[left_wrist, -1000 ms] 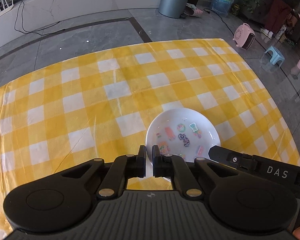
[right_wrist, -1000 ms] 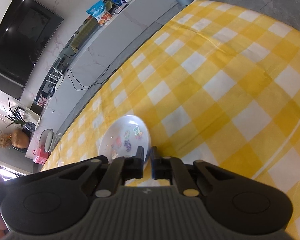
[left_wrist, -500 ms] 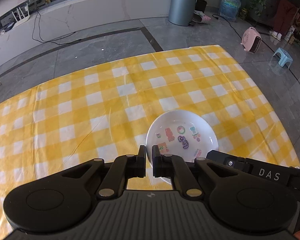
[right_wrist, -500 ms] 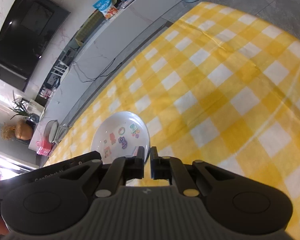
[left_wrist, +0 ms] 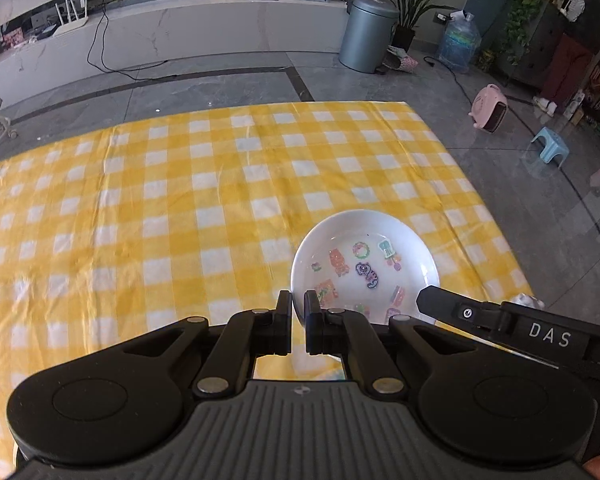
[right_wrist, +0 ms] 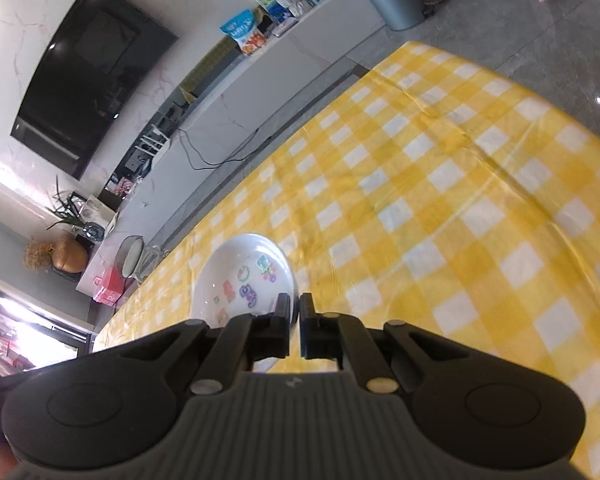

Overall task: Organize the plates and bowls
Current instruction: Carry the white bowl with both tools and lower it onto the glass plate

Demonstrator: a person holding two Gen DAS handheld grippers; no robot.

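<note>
yellow checked tablecloth point(left_wrist: 180, 208) under white bowl point(left_wrist: 364, 264) with colourful stickers point(left_wrist: 366, 274) inside

bowl point(left_wrist: 364, 256): white, colourful cartoon prints | tablecloth point(left_wrist: 180, 200): yellow-white check

Bowl point(left_wrist: 364, 256) on the tablecloth point(left_wrist: 140, 208) near its right edge, bin point(left_wrist: 366, 34) beyond on the floor.

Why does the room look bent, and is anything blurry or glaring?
Left wrist view: fisheye bends the floor lines; the white plate is sharp, with a soft sheen. Right wrist view: tilted, the checked tablecloth looks smeared, and the window is blown out.
</note>
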